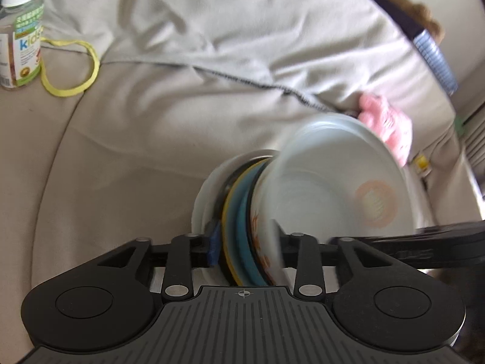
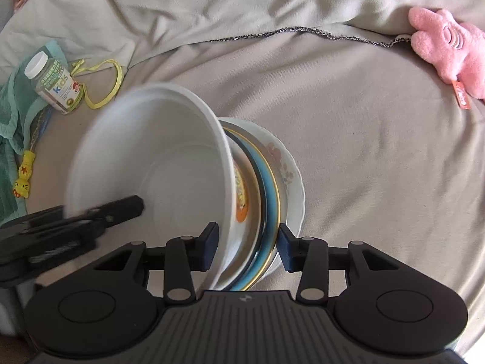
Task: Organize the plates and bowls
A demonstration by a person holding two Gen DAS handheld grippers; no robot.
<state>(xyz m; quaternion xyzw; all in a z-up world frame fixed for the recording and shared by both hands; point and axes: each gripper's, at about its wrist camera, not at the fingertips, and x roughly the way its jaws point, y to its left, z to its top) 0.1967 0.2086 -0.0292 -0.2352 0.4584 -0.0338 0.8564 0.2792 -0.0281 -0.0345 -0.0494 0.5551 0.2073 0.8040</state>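
A stack of dishes stands on edge on the beige cushion (image 2: 379, 151). It holds a white flowered plate (image 2: 288, 163), a blue plate with a yellow rim (image 2: 269, 188), an orange-patterned bowl (image 2: 242, 194) and a big white bowl (image 2: 157, 151). My right gripper (image 2: 247, 242) is shut on the whole stack, one pad on the white bowl's outer wall and one on the flowered plate. My left gripper (image 1: 247, 242) straddles the plates and the white bowl's wall. One of its fingers (image 2: 127, 207) reaches inside the white bowl (image 1: 327, 188), which is smeared and tilts away, not pinched.
A vitamin bottle (image 2: 54, 85) and a yellow ribbon loop (image 2: 106, 85) lie at the far left, beside a green towel (image 2: 12, 115) and a small yellow charm (image 2: 22, 179). A pink plush toy (image 2: 448, 45) rests at the far right. A grey blanket (image 2: 272, 0) covers the back.
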